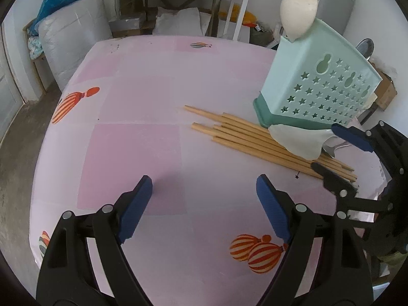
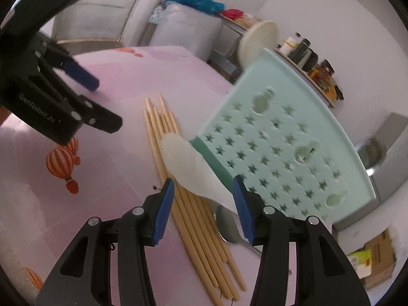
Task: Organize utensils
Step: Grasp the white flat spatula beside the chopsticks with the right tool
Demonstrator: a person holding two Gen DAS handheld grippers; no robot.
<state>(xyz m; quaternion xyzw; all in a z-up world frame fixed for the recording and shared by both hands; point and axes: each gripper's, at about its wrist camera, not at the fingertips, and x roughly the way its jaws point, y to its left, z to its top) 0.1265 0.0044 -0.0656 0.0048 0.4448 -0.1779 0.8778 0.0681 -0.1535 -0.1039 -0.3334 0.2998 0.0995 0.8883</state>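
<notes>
we see a pink balloon-print tablecloth (image 1: pixel 142 107) running off the frame's edge. on it stands a mint utensil holder (image 1: pixel 318 86) with star holes, a white rice paddle (image 1: pixel 298 10) upright in it; a metal spoon (image 1: pixel 365 48) pokes out behind, mostly hidden. a bundle of wooden chopsticks (image 1: pixel 255 137) lies beside the holder's base, with a 2nd white paddle (image 2: pixel 188 163) across it covering their middles. a spoon (image 2: pixel 227 227) under that paddle is blurred. our left gripper (image 1: pixel 204 188) hangs released over bare cloth. our right gripper (image 2: pixel 204 199) is parted, gripping nothing, the paddle's end between its pads.
</notes>
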